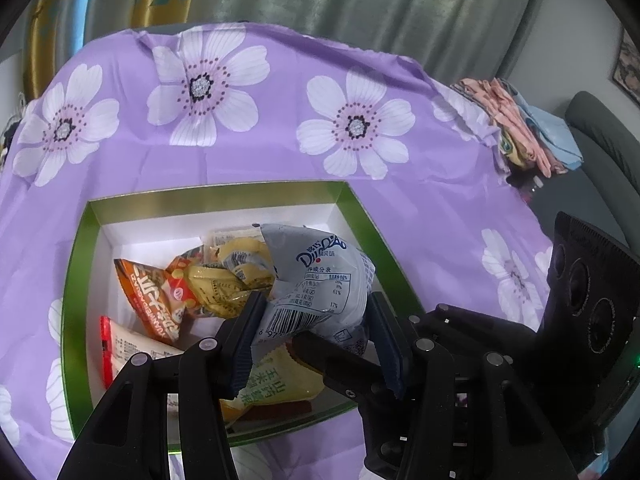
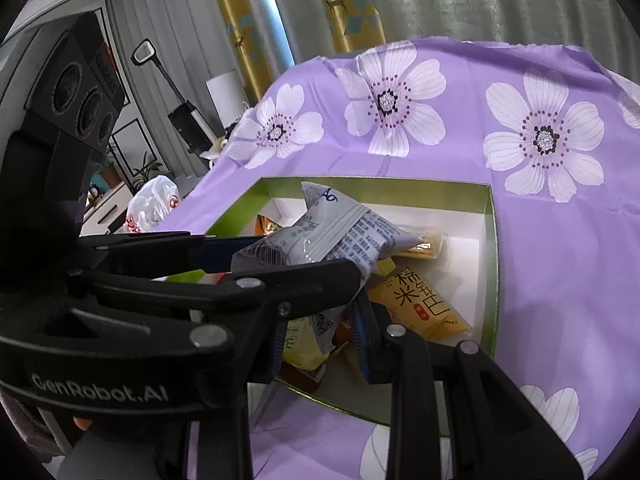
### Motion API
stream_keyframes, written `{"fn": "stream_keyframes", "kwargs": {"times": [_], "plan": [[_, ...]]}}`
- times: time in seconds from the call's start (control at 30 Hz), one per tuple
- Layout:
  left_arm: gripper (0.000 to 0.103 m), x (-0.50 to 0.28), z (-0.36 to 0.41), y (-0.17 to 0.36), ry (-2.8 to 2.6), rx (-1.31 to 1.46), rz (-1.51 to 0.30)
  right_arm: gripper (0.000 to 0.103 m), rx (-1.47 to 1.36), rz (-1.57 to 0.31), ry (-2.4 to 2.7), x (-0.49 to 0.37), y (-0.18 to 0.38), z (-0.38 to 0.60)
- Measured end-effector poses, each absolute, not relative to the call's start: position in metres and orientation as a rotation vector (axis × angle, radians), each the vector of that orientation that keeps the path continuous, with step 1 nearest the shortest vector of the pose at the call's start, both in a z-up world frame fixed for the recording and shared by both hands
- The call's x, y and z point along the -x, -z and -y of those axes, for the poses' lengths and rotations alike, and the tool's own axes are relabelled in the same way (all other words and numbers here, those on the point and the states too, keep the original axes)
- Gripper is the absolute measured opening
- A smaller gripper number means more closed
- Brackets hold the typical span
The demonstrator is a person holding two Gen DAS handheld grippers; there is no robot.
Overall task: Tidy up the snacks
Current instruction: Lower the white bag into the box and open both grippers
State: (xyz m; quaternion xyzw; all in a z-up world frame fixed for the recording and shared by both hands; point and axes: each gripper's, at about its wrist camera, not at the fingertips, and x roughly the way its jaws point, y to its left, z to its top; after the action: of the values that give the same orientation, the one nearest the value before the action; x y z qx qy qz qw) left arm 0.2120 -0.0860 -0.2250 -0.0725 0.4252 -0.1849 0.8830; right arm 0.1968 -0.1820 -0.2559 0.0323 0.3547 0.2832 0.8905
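Note:
A grey-blue snack pack [image 1: 320, 276] hangs over an open box with a green rim [image 1: 216, 194] and a white inside. My left gripper [image 1: 316, 300] is shut on the pack's middle, one pad on each side. In the right wrist view my right gripper [image 2: 322, 328] is shut on the lower end of the same grey-blue snack pack [image 2: 340, 232], just under the left gripper's fingers [image 2: 312, 276]. Inside the box lie an orange pack [image 1: 152, 296], a crumpled yellow pack [image 1: 224, 284], a red-edged white pack [image 1: 128, 344] and a yellow pack with dark characters [image 2: 416, 296].
The box [image 2: 380, 184] rests on a purple cloth with white flowers [image 1: 280, 152]. Folded pink and blue cloths [image 1: 520, 128] are piled at the cloth's far right, beside a dark sofa [image 1: 600, 132]. A white plastic bag [image 2: 154, 200] lies off the table's left edge.

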Motion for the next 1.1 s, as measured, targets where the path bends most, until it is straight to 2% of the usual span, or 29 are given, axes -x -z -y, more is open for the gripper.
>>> {"fn": "stream_keyframes", "kwargs": {"times": [0.67, 1.1], "plan": [[0.052, -0.227, 0.086, 0.248, 0.343, 0.137, -0.987, 0.032, -0.05, -0.911, -0.566, -0.219, 0.275, 0.171], [0.052, -0.23, 0.088, 0.251, 0.327, 0.125, -1.019, 0.033, -0.037, -0.962, -0.554, -0.225, 0.278, 0.166]]}}
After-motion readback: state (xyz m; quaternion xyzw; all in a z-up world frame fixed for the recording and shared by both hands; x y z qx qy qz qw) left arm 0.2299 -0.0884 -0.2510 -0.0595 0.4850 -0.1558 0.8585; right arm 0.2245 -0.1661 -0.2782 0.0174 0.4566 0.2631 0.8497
